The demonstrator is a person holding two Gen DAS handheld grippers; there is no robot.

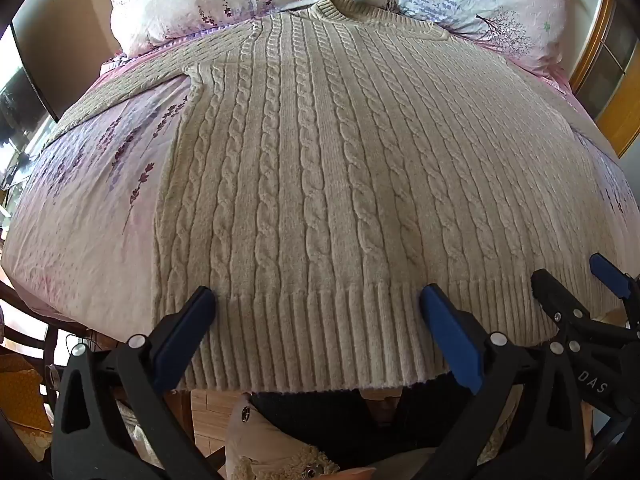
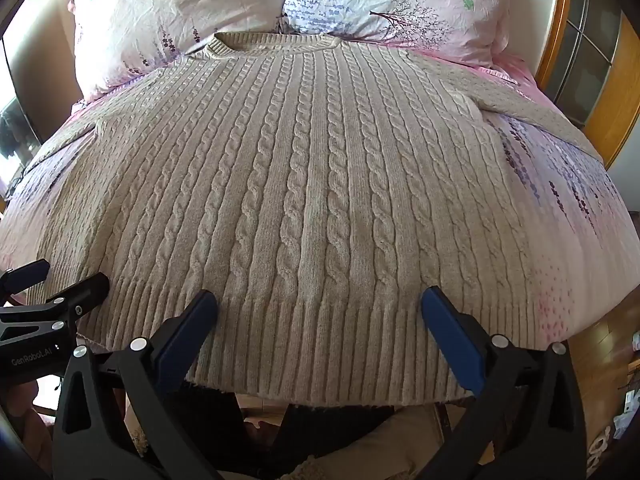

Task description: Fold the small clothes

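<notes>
A cream cable-knit sweater lies flat on the bed, collar far, ribbed hem near me; it also shows in the right wrist view. Its sleeves spread out to the left and right. My left gripper is open, its blue-padded fingers apart over the left half of the hem. My right gripper is open over the right half of the hem. Each gripper shows at the edge of the other's view: the right one, the left one.
Two floral pillows lie beyond the collar. The pink floral bedsheet shows on both sides of the sweater. A wooden frame stands at the right. The bed's near edge drops to a wooden floor.
</notes>
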